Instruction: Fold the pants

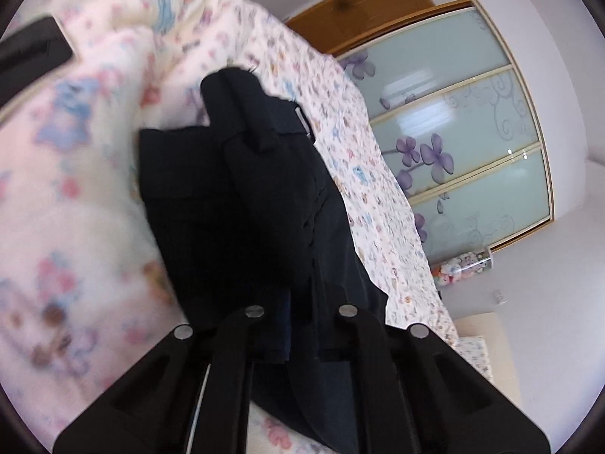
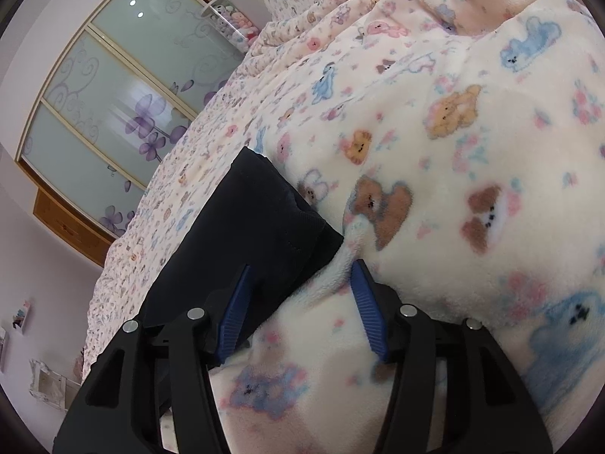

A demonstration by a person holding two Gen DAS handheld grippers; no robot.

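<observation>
In the left wrist view, a fleece blanket (image 1: pixel 75 196) printed with pastel animals fills the left side, blurred. At the middle lie the dark pants (image 1: pixel 242 204), bunched into thick folds and draped from the upper centre down toward the camera. The left hand-held gripper (image 1: pixel 298 340) is at the bottom; its black arms stand on either side of a bundle of the dark fabric, which runs down between them and hides the fingertips, so it appears clamped on the pants (the pads themselves cannot be seen). To the right of the pants is a flatter bed sheet (image 1: pixel 378 204) with a small print, and further right a wardrobe (image 1: pixel 461 128) with frosted glass doors bearing purple flowers.

In the right wrist view, the same wardrobe (image 2: pixel 113 113) is on the left, with the sheet (image 2: pixel 159 219) beside it. The pants (image 2: pixel 249 234) lie at the centre-left as a flat dark folded slab, one corner touching the blanket (image 2: pixel 453 151) that rises to the right. The right hand-held gripper (image 2: pixel 298 302) is spread wide, grasping nothing: its left blue finger (image 2: pixel 234 317) rests against the edge of the pants, while the other one touches fleece.
</observation>
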